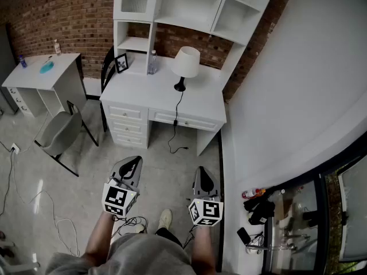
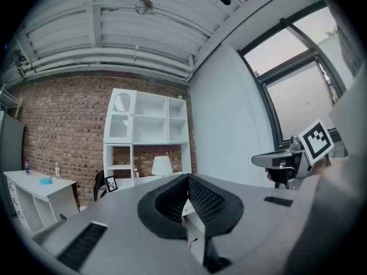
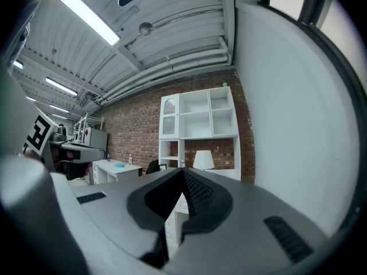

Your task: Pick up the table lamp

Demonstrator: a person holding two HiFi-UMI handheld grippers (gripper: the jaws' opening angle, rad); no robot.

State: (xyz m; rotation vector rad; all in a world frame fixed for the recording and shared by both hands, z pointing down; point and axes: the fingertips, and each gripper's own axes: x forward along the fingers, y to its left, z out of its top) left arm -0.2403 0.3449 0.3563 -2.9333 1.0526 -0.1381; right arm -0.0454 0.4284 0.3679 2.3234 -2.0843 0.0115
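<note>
- White desk (image 1: 163,93) with a white shelf unit (image 1: 189,4) on top stands against a red brick wall (image 1: 63,10), at 12 o'clock from the person in the head view.
- The table lamp (image 1: 185,67), a white shade on a black base, stands upright on the desk top, towards the back right. Its black cord (image 1: 174,122) hangs down over the drawer fronts towards the floor.
- At 9 o'clock from the lamp stands a clear bottle (image 1: 152,62), and further left a small picture frame (image 1: 121,63).
- The left gripper (image 1: 135,161) is at 7 o'clock from the lamp, well apart from the desk. Its 2 jaws are pressed together with nothing between them.
- The right gripper (image 1: 202,171) is at 6 o'clock from the lamp, also well apart from the desk. Its 2 jaws are likewise closed on nothing.
- A grey chair (image 1: 57,133) and a side table (image 1: 43,73) stand at 9 to 10 o'clock from the desk.
</note>
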